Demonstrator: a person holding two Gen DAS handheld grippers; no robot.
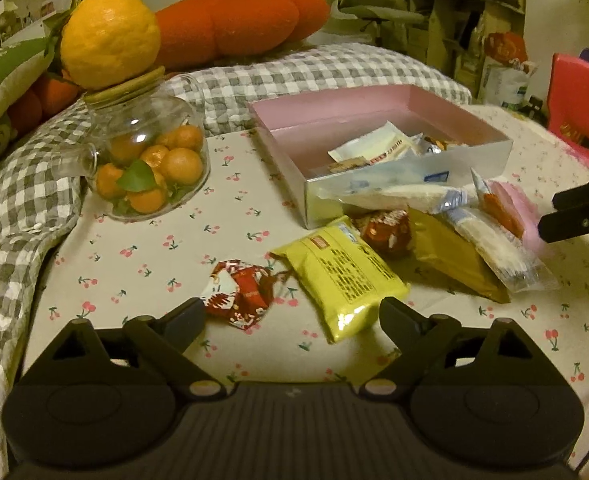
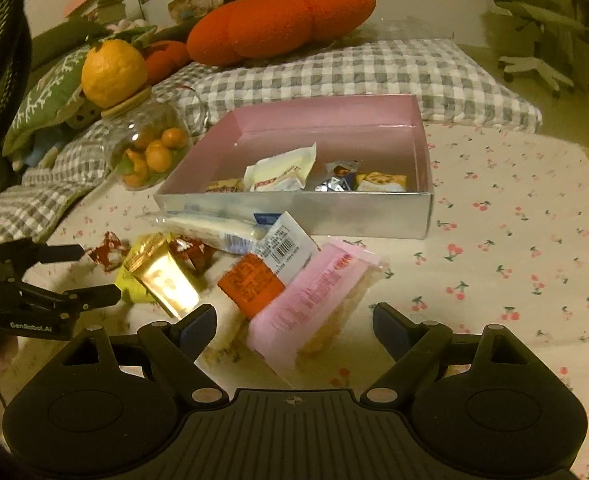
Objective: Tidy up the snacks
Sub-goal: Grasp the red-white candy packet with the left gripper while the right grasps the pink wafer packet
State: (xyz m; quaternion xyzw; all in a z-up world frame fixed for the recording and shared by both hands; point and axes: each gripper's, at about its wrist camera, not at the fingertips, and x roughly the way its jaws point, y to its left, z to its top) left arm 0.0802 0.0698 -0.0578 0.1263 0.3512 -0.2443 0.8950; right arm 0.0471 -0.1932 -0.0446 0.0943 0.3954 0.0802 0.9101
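The one piece of writing I can read is "GenRobot.AI", printed on the left hand-held gripper (image 2: 84,274) where it enters my right view; a white packet (image 2: 284,246) carries a barcode, and the print on the other wrappers is too small for me.

My count inside the pink box (image 2: 326,118) is about four wrapped snacks, lying along its near wall, with the back half bare. On the cherry-print bench (image 2: 514,240) in front of it lies the loose pile: a yellow packet (image 1: 344,276), two red-and-white candies (image 1: 240,292), a gold packet (image 1: 450,256), an orange-labelled packet (image 2: 250,280), a pink packet (image 2: 314,296) and a long clear white one (image 1: 398,194). A glass jar (image 1: 146,160) of small oranges stands left of the box, with one large citrus (image 1: 110,36) on its lid.

Both tools are released with nothing between the fingers. The left one hangs above the yellow packet and a red candy; my right hand-held gripper (image 2: 294,326) hangs over the pink packet. The bench to the right of the box is bare, and checked bedding borders its left and far edges.
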